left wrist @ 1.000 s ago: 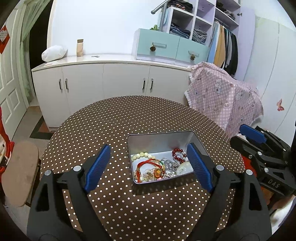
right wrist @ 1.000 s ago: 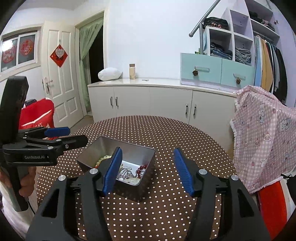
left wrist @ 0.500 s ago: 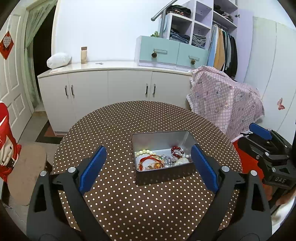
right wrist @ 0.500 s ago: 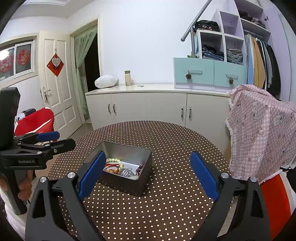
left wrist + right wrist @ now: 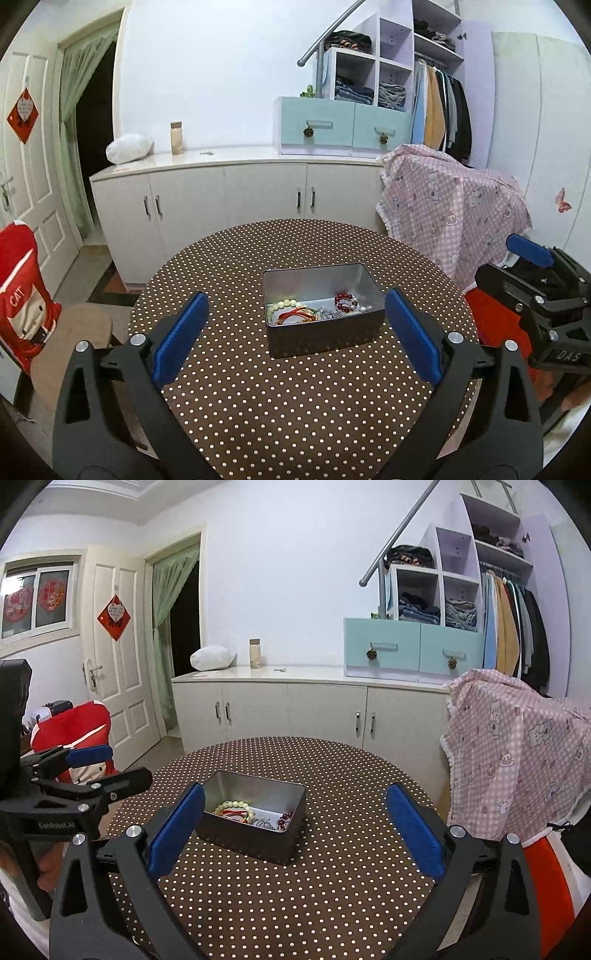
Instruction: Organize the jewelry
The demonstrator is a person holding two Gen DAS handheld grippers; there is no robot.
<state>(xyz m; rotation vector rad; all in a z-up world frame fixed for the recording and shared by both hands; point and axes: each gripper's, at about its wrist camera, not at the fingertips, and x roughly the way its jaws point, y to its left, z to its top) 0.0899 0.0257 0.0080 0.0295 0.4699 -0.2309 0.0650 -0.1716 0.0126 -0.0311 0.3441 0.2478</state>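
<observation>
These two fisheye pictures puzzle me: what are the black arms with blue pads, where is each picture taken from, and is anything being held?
No robot here: a person carries a hand-held gripper in each hand, with a camera looking along its two blue-padded fingers. One picture looks out over the left hand-held gripper, the other over the right hand-held gripper; each also glimpses the other at its edge. Both have just been opening, stand wide, and hold nothing. On the round dotted table stands an open metal tin holding the jewelry: pale and dark red bead bracelets, red cord, silvery chain.
</observation>
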